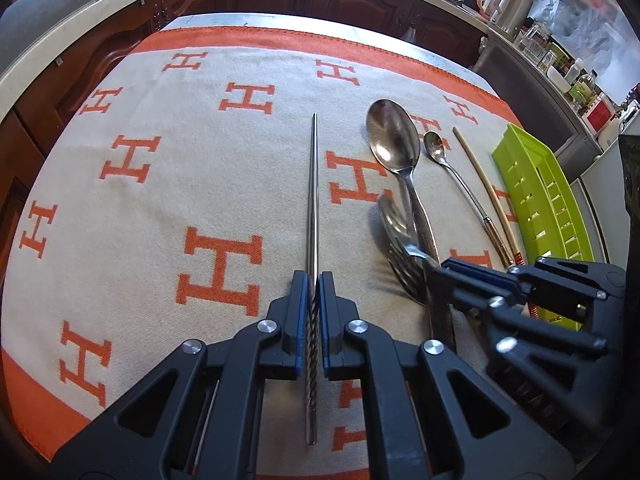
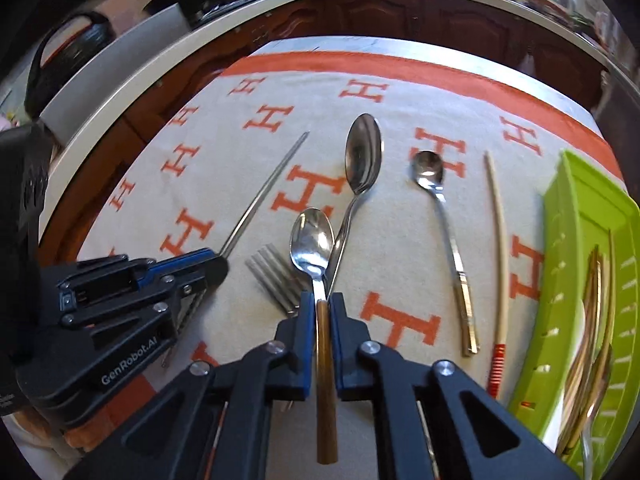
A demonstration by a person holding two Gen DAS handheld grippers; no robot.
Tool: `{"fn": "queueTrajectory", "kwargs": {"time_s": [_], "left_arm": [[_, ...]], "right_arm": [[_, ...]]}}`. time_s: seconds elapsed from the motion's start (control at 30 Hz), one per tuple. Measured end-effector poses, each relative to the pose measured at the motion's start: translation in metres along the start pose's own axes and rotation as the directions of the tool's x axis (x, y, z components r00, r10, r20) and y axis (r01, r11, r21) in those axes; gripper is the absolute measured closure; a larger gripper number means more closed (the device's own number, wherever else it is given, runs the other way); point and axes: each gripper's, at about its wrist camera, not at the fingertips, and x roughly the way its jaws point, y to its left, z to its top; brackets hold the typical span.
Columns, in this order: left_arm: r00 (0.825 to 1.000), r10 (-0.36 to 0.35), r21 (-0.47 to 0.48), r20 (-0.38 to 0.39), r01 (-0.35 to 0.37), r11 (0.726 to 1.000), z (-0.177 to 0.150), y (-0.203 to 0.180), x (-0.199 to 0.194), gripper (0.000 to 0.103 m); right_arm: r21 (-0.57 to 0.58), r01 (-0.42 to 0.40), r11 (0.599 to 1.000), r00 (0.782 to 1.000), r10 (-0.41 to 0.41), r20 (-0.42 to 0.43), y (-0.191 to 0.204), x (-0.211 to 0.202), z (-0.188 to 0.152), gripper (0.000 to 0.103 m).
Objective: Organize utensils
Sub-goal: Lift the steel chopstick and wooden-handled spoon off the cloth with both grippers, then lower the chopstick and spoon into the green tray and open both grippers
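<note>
The left gripper (image 1: 314, 280) is clamping a long steel chopstick with a twisted grip (image 1: 313, 200), its blue pads pressing on the twisted part while the thin tip is lying out ahead on the cream blanket patterned with orange H letters (image 1: 160, 200). The right gripper (image 2: 323, 300) is closing tight on a steel spoon with a slim wooden handle (image 2: 314, 240) — the handle is running back between the jaws and the bowl is lying just in front of them. A steel fork (image 2: 276, 276) is lying just left of that spoon, its tines partly hidden behind the left jaw. A large steel spoon (image 2: 362, 160) is crossing behind the held spoon's neck, bowl pointing away. Further right, a small steel teaspoon with a long handle (image 2: 430, 172) is lying apart from the others, and beside it a pale wooden chopstick with a red-banded end (image 2: 498, 240). At the far right edge, a lime-green slotted plastic tray (image 2: 560, 240) is sitting on the blanket, holding several gold-toned utensils (image 2: 592, 320) — which kinds they are cannot be told.
</note>
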Motion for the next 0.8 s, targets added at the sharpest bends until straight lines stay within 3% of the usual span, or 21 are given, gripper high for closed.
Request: {"fn": "queueTrajectory", "kwargs": {"time_s": [0.27, 0.47, 0.67, 0.8], "left_arm": [[1.0, 0.007, -0.006, 0.004, -0.007, 1.0, 0.0, 0.0, 0.0, 0.099], [1.0, 0.012, -0.024, 0.022, -0.011, 1.0, 0.0, 0.002, -0.008, 0.1], [0.997, 0.004, -0.002, 0.079, -0.004, 1.0, 0.005, -0.008, -0.037, 0.1], [0.993, -0.039, 0.048, 0.11, 0.034, 0.998, 0.01, -0.031, -0.063, 0.1]], "right_arm": [[0.161, -0.116, 0.98, 0.992, 0.106, 0.065, -0.025, -0.016, -0.008, 0.097], [0.214, -0.148, 0.966, 0.985, 0.125, 0.117, -0.04, -0.032, -0.014, 0.097], [0.232, -0.152, 0.961, 0.976, 0.108, 0.191, -0.047, -0.06, -0.018, 0.097], [0.245, -0.132, 0.961, 0.965, 0.068, 0.253, -0.056, -0.089, -0.025, 0.097]]}}
